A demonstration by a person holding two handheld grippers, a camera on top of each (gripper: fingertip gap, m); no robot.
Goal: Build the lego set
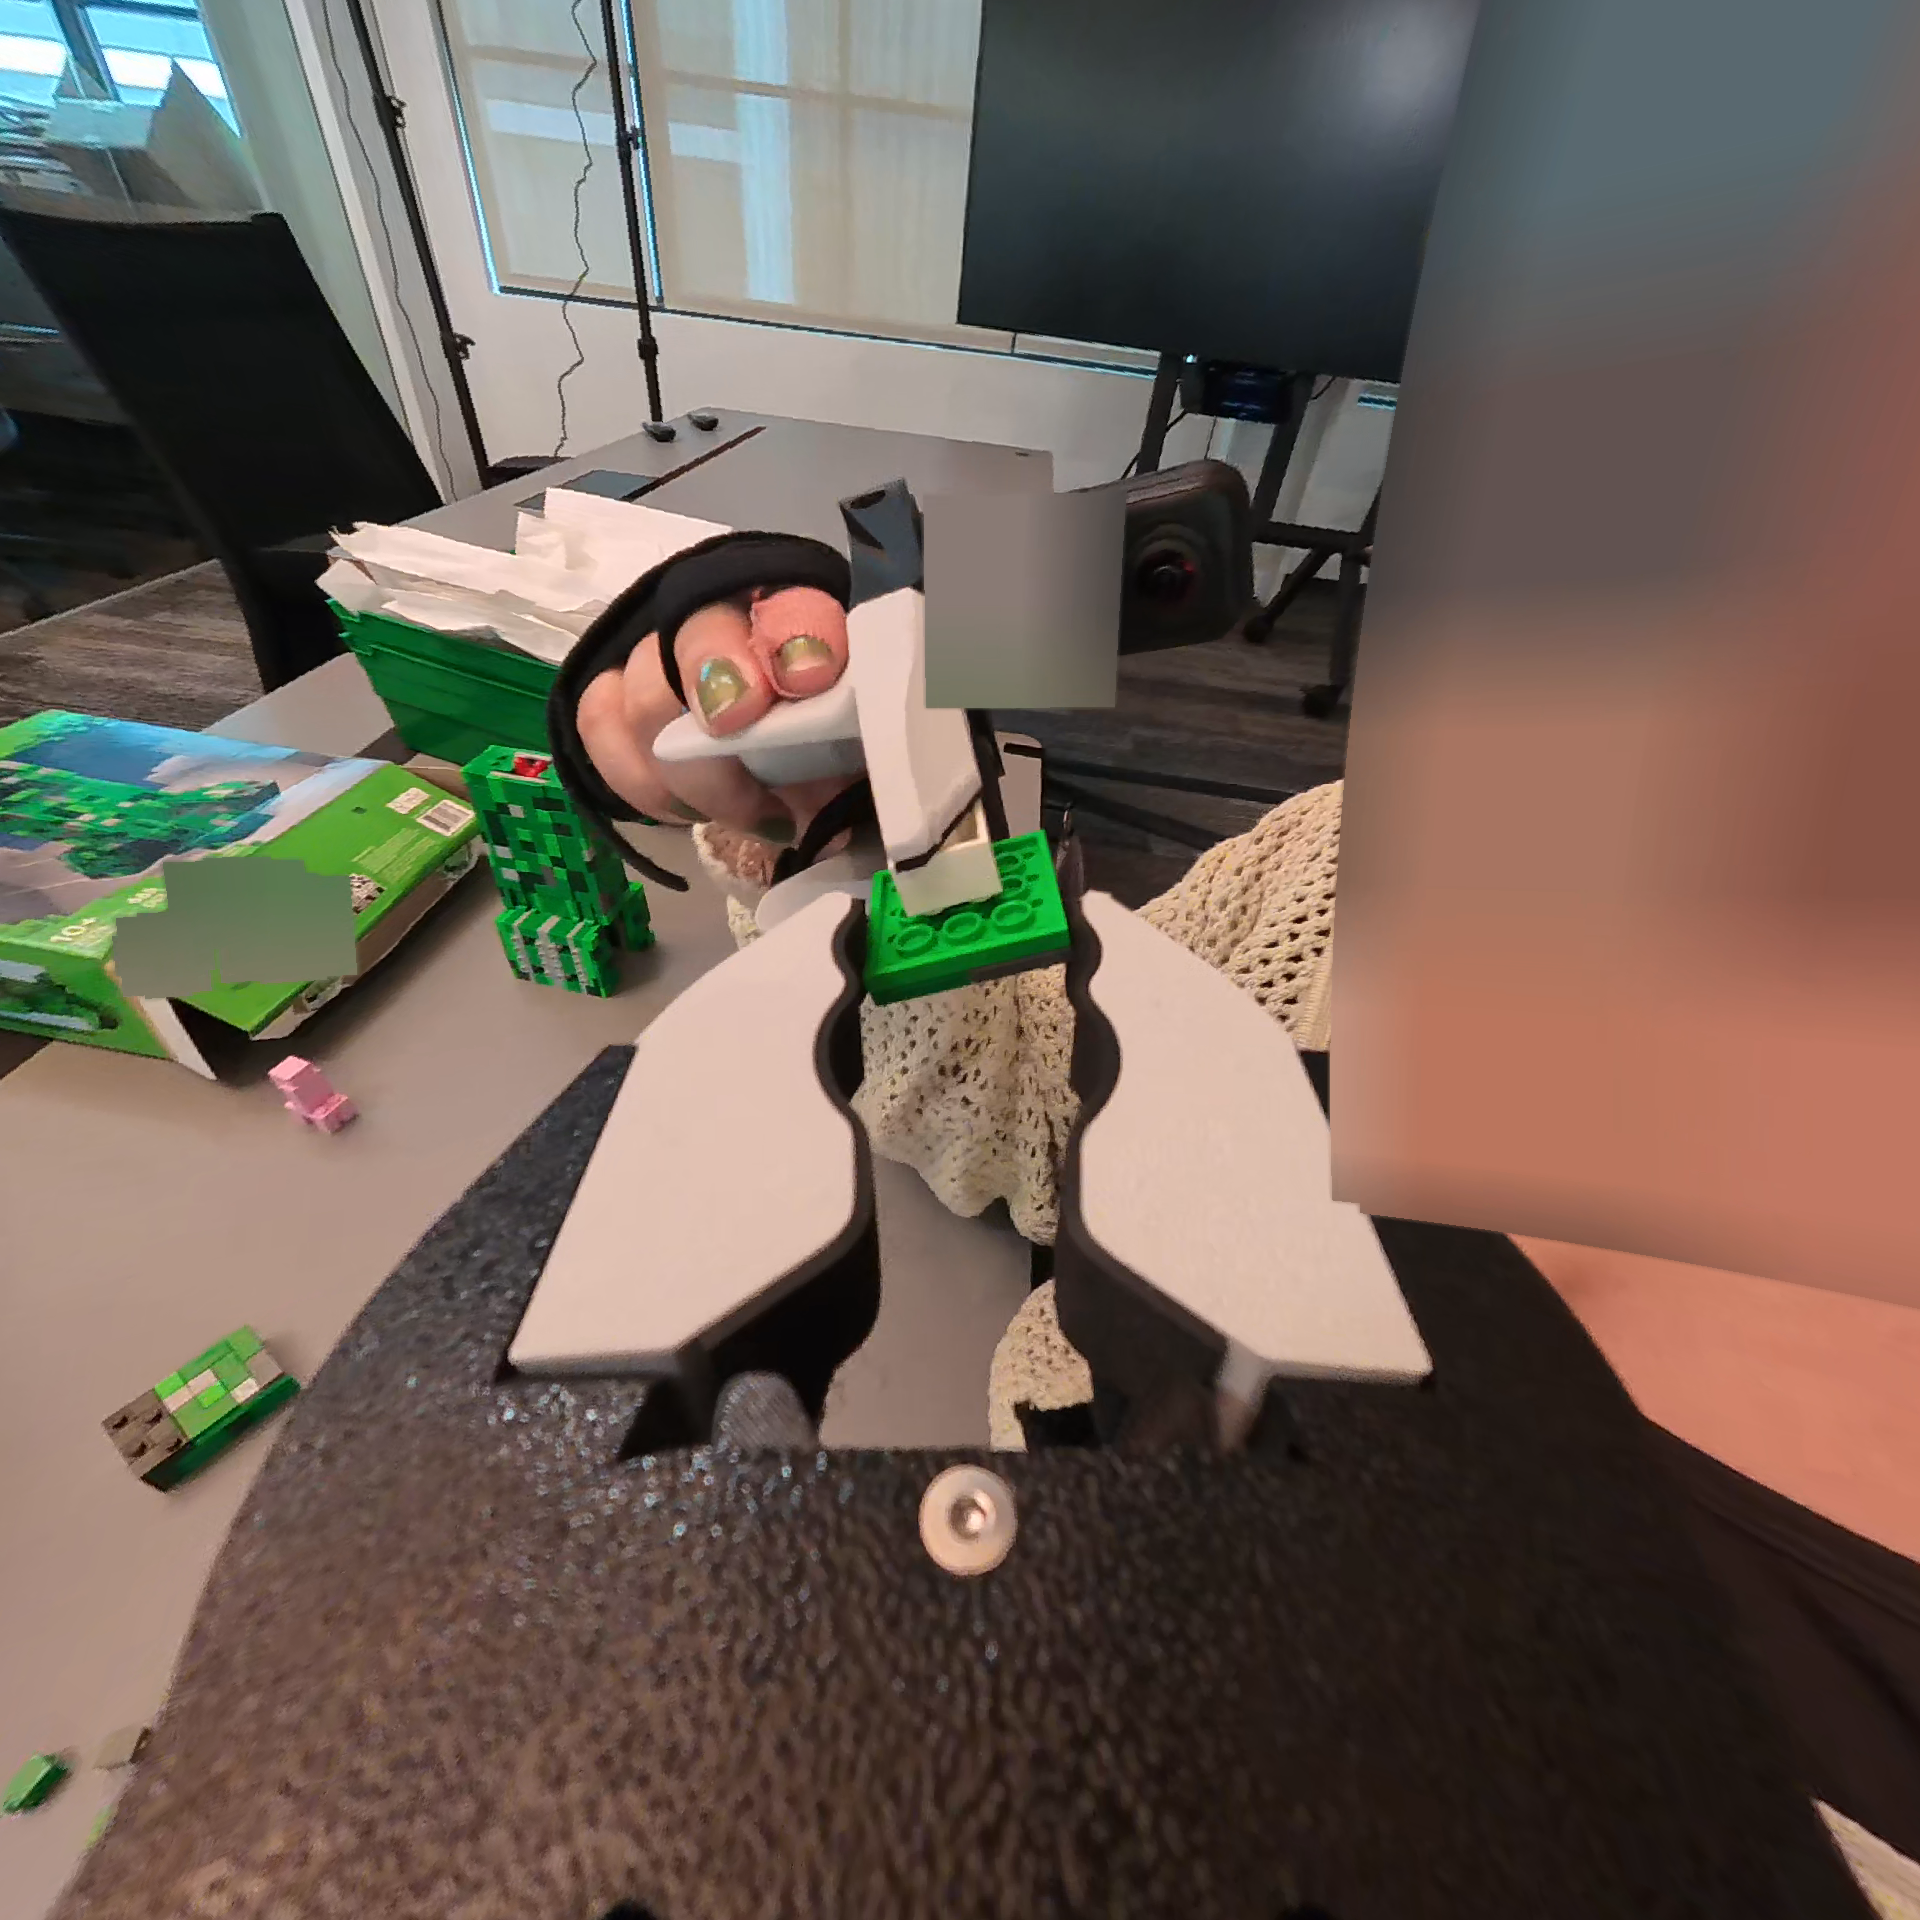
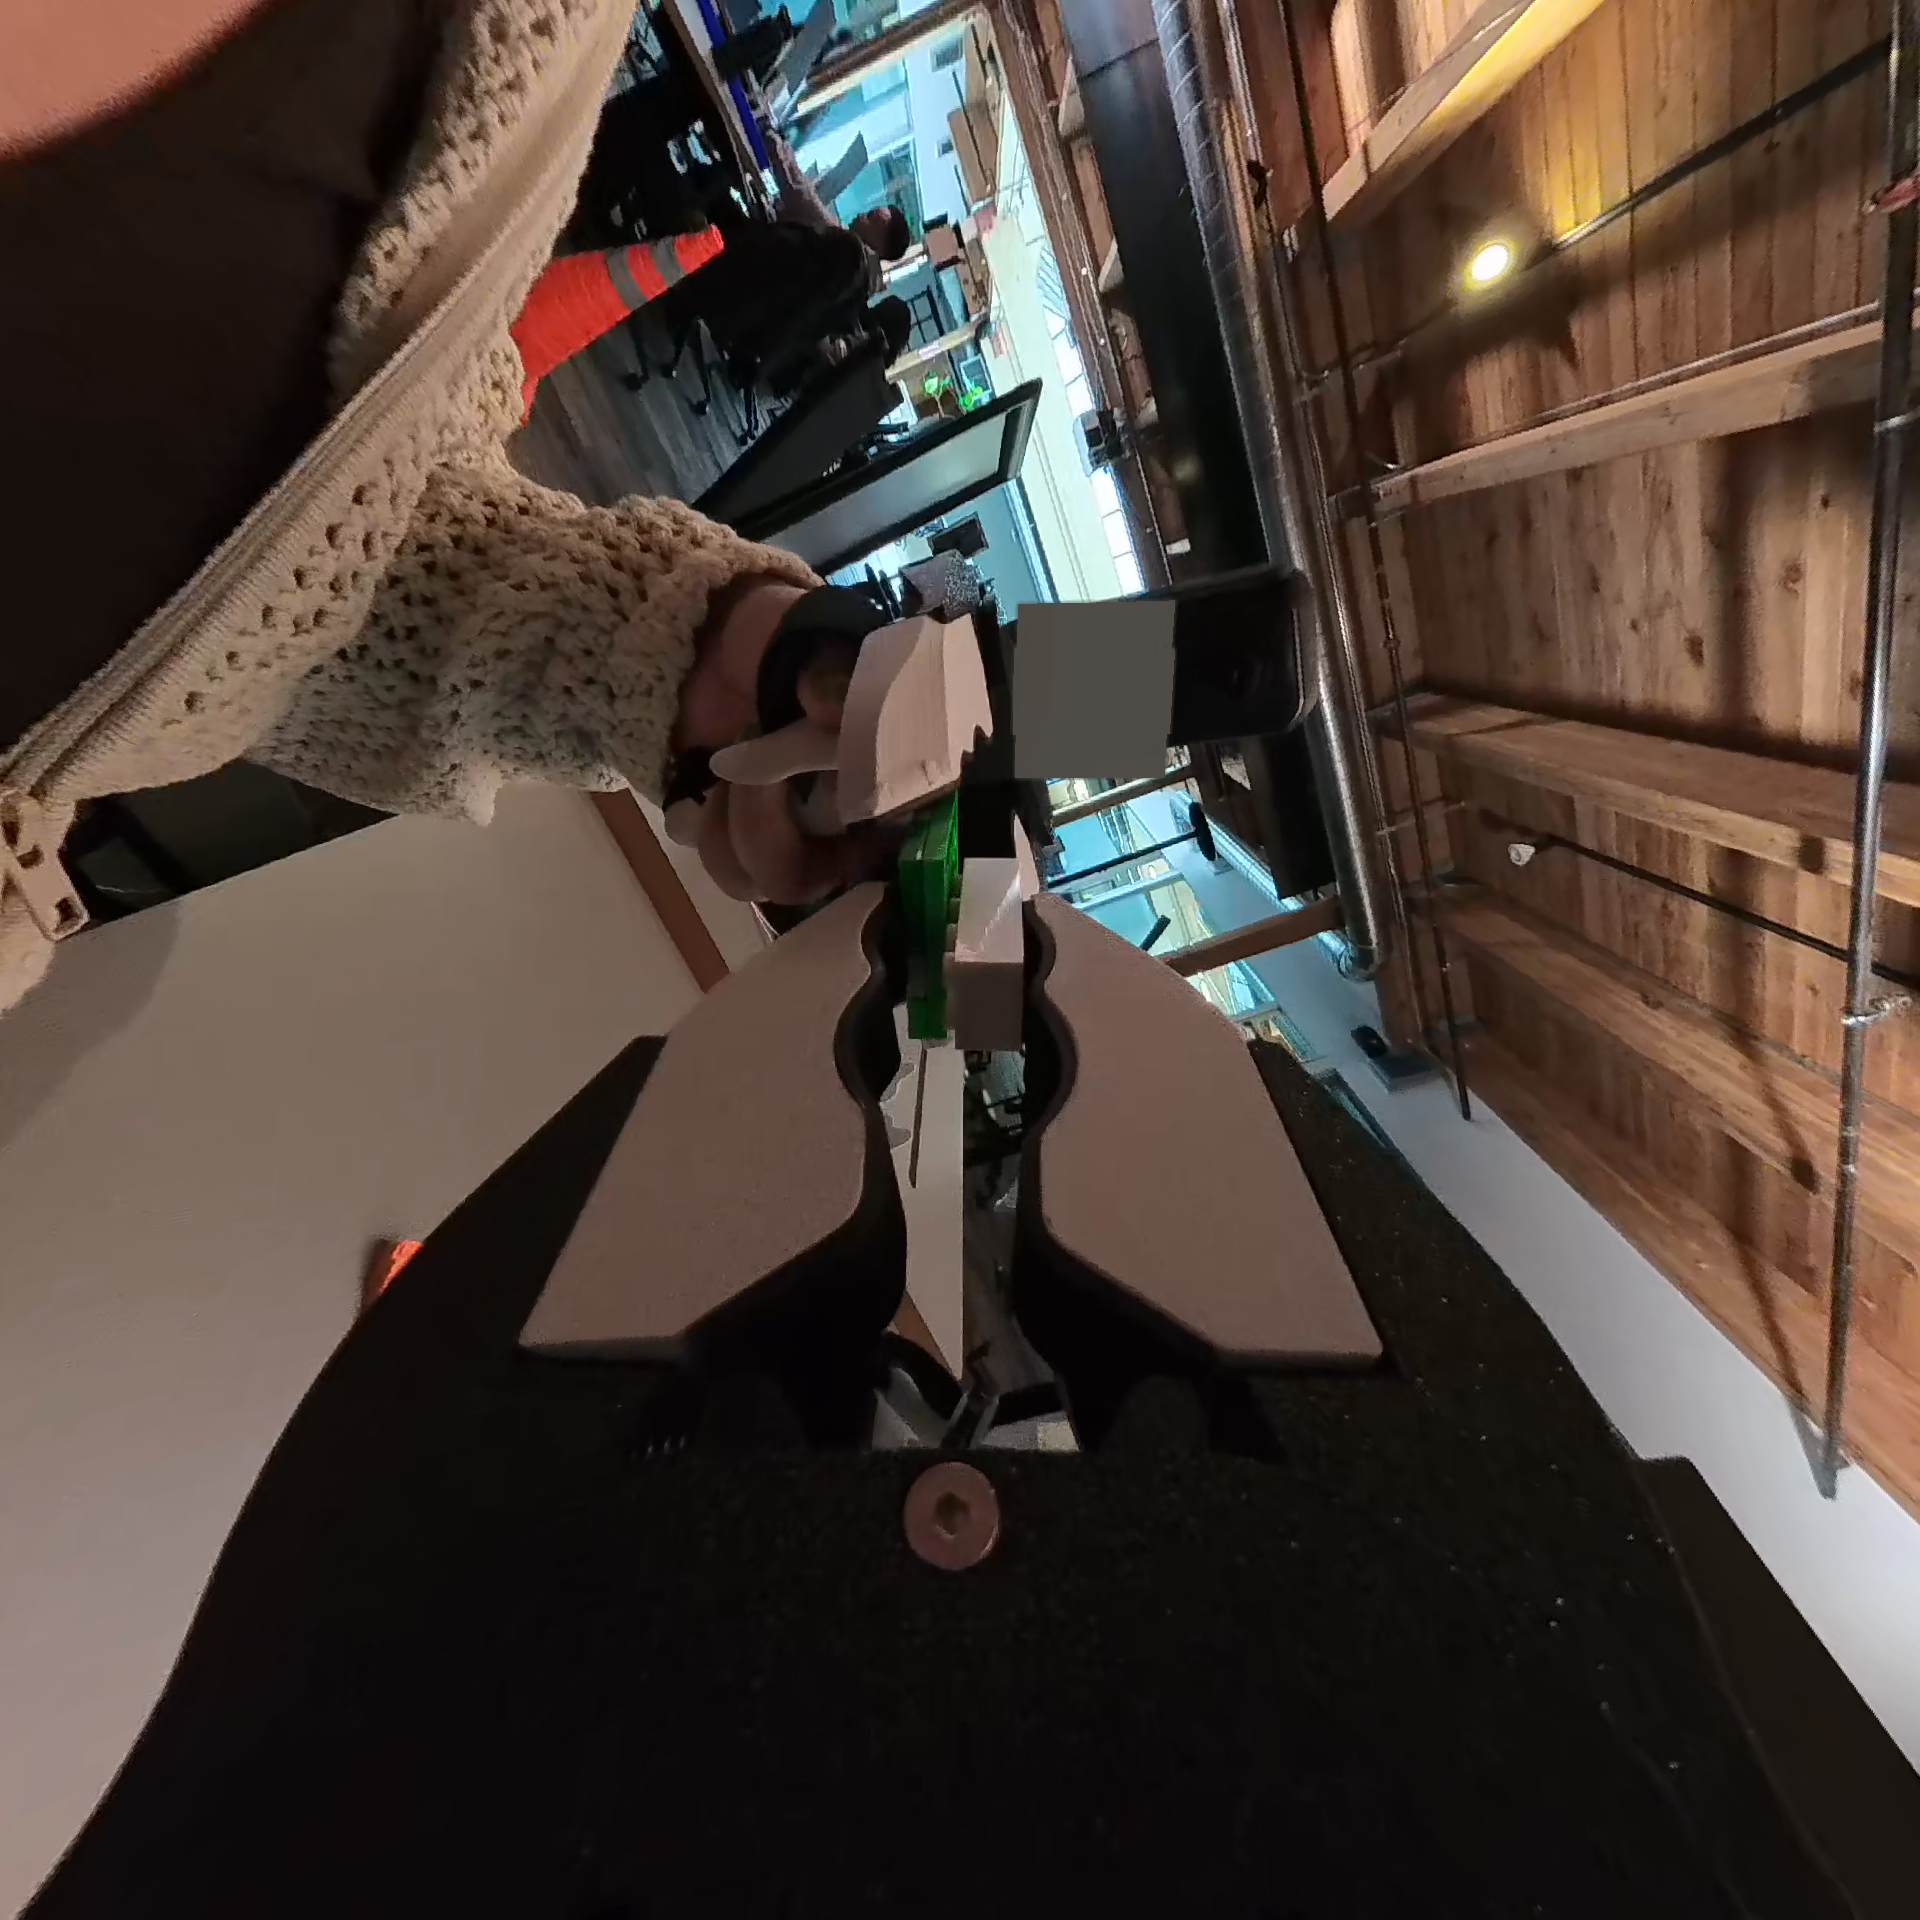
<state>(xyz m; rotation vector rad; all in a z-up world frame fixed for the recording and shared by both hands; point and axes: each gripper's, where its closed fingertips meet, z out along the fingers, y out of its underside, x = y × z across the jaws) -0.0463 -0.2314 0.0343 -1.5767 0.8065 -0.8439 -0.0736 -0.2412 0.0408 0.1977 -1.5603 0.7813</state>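
Note:
My left gripper (image 1: 964,940) is shut on the side edges of a green studded plate (image 1: 1013,925) and holds it above the table, studs up. My right gripper (image 1: 951,847) comes down from above, shut on a white brick (image 1: 940,878) that sits on the plate's studs. In the right wrist view my right gripper (image 2: 956,940) has its jaws around the white brick (image 2: 987,971) and the edge-on green plate (image 2: 928,935). One of the left gripper's fingers (image 2: 914,717) shows behind them, held by a hand.
On the grey table (image 1: 468,1164) stand a built green creeper figure (image 1: 556,862), the set's green box (image 1: 208,862), a pink pig figure (image 1: 312,1093), a small green-grey assembly (image 1: 197,1403) and loose green bits (image 1: 36,1782). A green bin of paper (image 1: 447,665) sits behind. A cream knit sleeve (image 1: 966,1091) hangs under the plate. My left and right fingertips are right by each other.

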